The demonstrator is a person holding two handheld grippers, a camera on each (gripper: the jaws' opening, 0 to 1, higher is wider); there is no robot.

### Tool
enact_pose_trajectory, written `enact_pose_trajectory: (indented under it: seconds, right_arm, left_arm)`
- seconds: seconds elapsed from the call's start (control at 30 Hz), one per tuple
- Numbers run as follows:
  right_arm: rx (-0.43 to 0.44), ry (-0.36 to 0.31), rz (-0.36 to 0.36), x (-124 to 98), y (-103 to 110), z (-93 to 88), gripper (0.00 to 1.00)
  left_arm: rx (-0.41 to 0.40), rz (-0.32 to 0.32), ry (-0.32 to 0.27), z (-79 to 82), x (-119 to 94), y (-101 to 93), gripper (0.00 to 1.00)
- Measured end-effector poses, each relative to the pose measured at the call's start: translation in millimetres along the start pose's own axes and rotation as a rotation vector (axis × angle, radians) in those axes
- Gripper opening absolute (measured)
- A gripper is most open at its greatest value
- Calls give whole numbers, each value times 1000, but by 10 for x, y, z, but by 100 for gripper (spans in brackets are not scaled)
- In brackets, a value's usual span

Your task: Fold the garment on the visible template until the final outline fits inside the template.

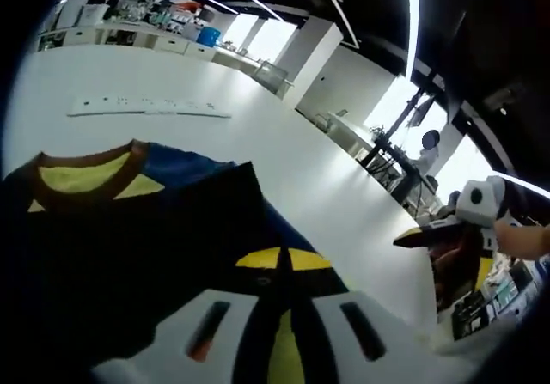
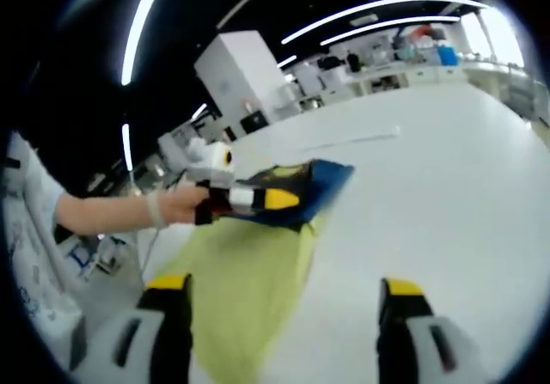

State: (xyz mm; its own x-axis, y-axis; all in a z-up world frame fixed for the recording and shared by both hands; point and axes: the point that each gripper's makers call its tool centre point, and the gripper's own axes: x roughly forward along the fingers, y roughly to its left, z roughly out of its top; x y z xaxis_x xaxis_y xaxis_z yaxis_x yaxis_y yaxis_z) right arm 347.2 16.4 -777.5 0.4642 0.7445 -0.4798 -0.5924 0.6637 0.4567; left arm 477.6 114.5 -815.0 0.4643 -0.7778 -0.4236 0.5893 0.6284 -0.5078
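Here, L gripper view: left gripper (image 1: 284,294) fingers (image 1: 219,320) pressed together on the garment (image 1: 129,229), clenched w/ dark fabric and a yellow patch pinched between them. Garment spreads to the left of the fingers over the white surface (image 1: 258,135): dark body, blue panel at far edge, brown collar (image 1: 82,165) w/ yellow lining inside it. Collar lies flat, far-left of the grip point. A thin white strip (image 1: 146,106) lies on the surface beyond the collar, well apart from the garment. Right gripper (image 1: 455,229) comes in from the right edge, off the surface edge, a hand (image 1: 524,240) behind it; cannot tell its finger state from here. Far background: white counters, a blue bin (image 1: 209,35), a white pillar (image 1: 318,53), bright windows.

R gripper view: right gripper (image 2: 284,315) fingers (image 2: 168,315) spread wide apart, released, nothing between them; yellow tips visible. Left gripper (image 2: 249,199) seen at mid-left, held by a hand (image 2: 176,204) w/ a wristband, its fingers closed on a raised corner of the garment (image 2: 301,195). From this side the garment shows blue up top where lifted, and a yellow-green sheet (image 2: 241,289) hanging/lying below, toward the near-left. Cannot tell whether that sheet is the garment's inside or a separate layer. White surface (image 2: 438,195) runs right and far. Person's white sleeve (image 2: 26,204) at left edge.
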Motion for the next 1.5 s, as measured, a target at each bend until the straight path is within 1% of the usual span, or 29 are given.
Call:
enact_pose_trajectory:
  seconds: [0.03, 0.13, 0.23, 0.3, 0.37, 0.5, 0.57, 0.63, 0.73, 0.8, 0.9, 0.97, 1.13, 1.23, 1.37, 1.5]
  right_arm:
    - [-1, 2, 1, 8, 21, -4, 90]
    - [-5, 6, 3, 15, 37, -10, 90]
    - [-6, 4, 6, 21, 79, 1, 91]
    - [-8, 3, 6, 19, 77, 7, 91]
    - [-9, 0, 7, 28, 115, 14, 91]
    - [-12, -2, 10, 40, 131, 21, 91]
    - [-13, -5, 13, 50, 175, 24, 91]
    - [-16, -5, 14, 59, 228, 23, 91]
    - [-20, -9, 18, 57, 255, 33, 91]
    - [-20, -14, 19, 54, 266, 45, 91]
    - [-25, -20, 22, 48, 285, 64, 91]
    - [-28, -21, 24, 47, 296, 71, 91]
    - [-34, -24, 32, 50, 332, 73, 90]
    - [-39, -26, 38, 51, 399, 68, 91]
    - [-43, -34, 37, 22, 396, 81, 90]
    - [-48, -53, 29, -23, 425, 131, 90]
  left_arm:
    - [12, -15, -8, 27, 0, -44, 0]
    - [37, -24, -23, 75, -12, -100, 10]
    - [63, -24, -28, 96, -25, -94, 21]
    - [76, -17, -24, 106, -43, -67, 32]
    - [86, -18, -21, 119, -84, -90, 43]
    - [108, -23, -17, 143, -160, -113, 62]
    - [139, -23, -11, 145, -209, -127, 68]
    - [150, -28, -7, 140, -256, -150, 71]
    - [162, -18, 0, 124, -350, -146, 73]
    - [169, -9, -8, 117, -432, -144, 74]
    - [156, 18, -23, 132, -580, -52, 75]
    - [152, 28, -33, 141, -665, -30, 74]
    - [142, 71, -67, 149, -1008, 53, 75]
    - [142, 93, -76, 115, -1169, 75, 75]
    - [138, 132, -92, 87, -1444, 164, 75]
    - [133, 156, -98, -3, -1691, 193, 75]
